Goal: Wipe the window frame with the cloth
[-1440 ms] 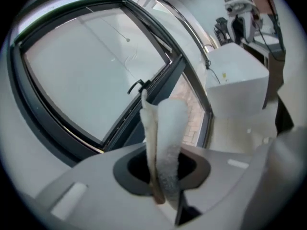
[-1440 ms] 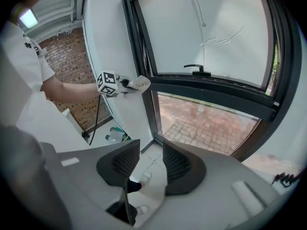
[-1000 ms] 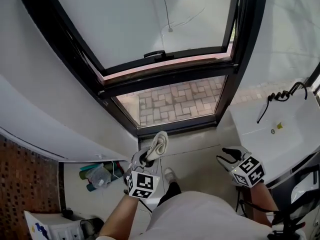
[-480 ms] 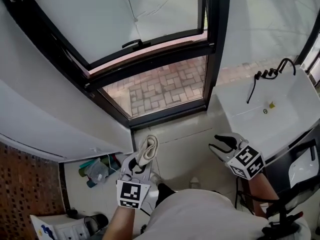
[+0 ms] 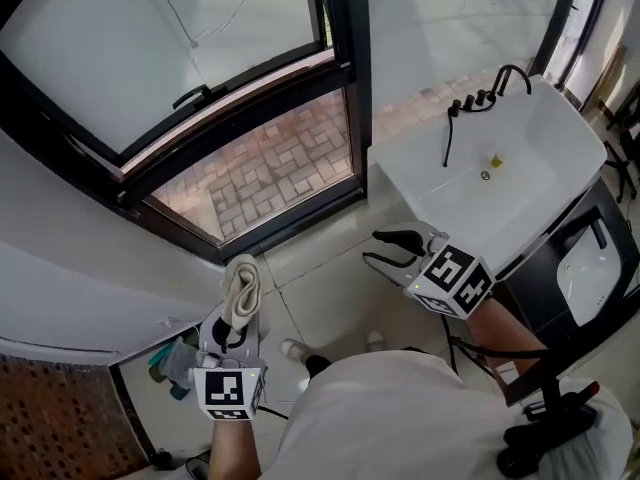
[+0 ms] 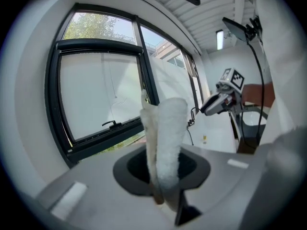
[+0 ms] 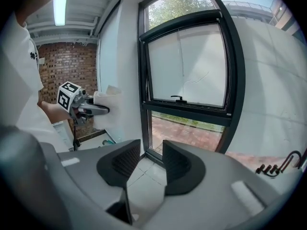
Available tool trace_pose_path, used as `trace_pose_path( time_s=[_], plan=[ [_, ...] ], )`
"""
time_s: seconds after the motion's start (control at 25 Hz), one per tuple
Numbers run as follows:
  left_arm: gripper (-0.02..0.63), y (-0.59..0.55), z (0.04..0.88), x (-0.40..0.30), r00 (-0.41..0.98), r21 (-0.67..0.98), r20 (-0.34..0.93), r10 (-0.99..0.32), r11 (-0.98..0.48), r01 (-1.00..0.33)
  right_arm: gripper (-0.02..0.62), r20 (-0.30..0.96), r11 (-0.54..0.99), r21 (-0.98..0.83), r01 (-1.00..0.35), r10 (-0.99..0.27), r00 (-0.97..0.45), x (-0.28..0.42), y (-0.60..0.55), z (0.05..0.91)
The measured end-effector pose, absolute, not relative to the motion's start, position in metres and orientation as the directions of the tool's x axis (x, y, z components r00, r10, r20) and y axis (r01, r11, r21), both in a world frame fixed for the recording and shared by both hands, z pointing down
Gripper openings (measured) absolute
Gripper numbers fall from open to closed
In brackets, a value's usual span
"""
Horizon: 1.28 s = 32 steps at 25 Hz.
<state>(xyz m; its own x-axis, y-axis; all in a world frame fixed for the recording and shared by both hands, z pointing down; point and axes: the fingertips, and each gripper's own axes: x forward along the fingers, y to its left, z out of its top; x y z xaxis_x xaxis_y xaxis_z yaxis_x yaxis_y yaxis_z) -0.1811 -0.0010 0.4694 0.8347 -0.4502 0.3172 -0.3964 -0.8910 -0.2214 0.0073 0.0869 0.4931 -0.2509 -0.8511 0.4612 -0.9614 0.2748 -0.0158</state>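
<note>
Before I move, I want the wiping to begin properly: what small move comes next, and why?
Probably carry the left gripper forward and up to the black window frame: it is shut on the cloth, yet the cloth is apart from the frame. The right gripper is open, empty.

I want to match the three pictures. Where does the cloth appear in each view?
Head view: cloth at lower left, held in the left gripper.
Left gripper view: cloth at centre, upright between the jaws.
Right gripper view: cloth at mid left.
Shared landmark: the black window handle, in all three.
</note>
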Motion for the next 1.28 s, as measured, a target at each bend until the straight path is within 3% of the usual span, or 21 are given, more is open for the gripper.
trace_pose_path(
  time_s=[1.28],
  plan=[
    [0.091, 0.025, 0.48, -0.167, 0.848, -0.219, 0.343, -0.403, -0.913, -0.345, 0.146, 0.441, 0.299, 0.001, -0.954, -0.856, -0.268, 0.006, 0.089, 0.479]
  ],
)
